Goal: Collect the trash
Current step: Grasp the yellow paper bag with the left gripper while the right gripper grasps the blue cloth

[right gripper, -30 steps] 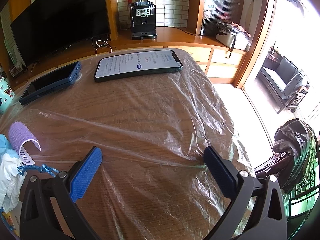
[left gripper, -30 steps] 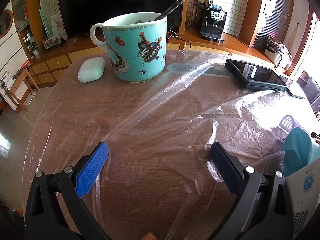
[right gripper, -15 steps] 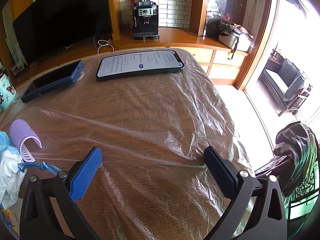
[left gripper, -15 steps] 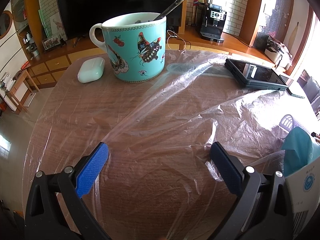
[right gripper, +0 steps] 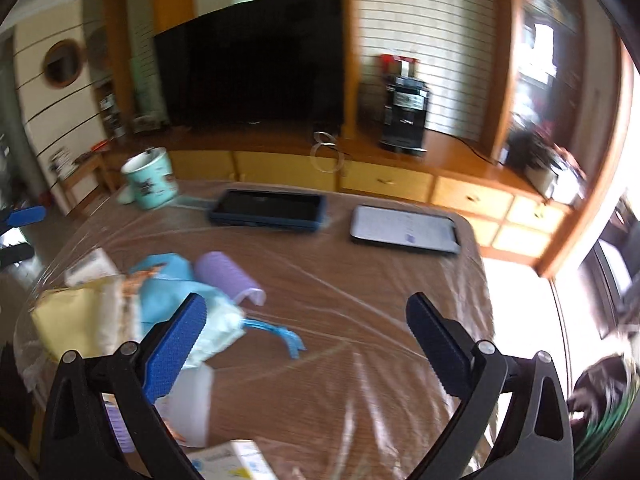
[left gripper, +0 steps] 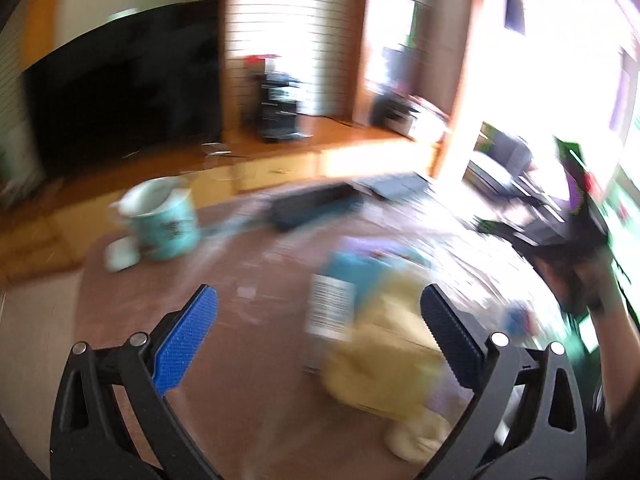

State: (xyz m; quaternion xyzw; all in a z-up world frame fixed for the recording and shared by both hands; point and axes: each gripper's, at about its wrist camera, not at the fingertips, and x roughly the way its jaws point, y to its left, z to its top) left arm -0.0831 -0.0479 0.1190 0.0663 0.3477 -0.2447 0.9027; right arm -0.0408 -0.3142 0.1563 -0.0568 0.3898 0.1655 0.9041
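A heap of trash lies on the film-covered table point(right gripper: 360, 280): yellow paper point(right gripper: 68, 320), a light-blue mask point(right gripper: 168, 280), a purple hair roller point(right gripper: 226, 276), a blue string point(right gripper: 280, 332) and white paper point(right gripper: 188, 400). My right gripper point(right gripper: 306, 304) is open above the table, the heap under its left finger. The left wrist view is badly blurred. In it my left gripper point(left gripper: 319, 296) is open above the yellow paper point(left gripper: 380, 352) and a white barcoded box point(left gripper: 330, 308), with nothing held.
A teal mug point(right gripper: 150, 178) with a white earbud case point(left gripper: 120, 254) beside it stands at the far left. A blue-cased phone point(right gripper: 268, 208) and a second phone point(right gripper: 404, 230) lie at the back. A TV, cabinets and a coffee machine point(right gripper: 404, 120) stand behind.
Both grippers have risen and pulled back from the table. The left view swung right onto the trash heap and the right view swung left. Both stay open.
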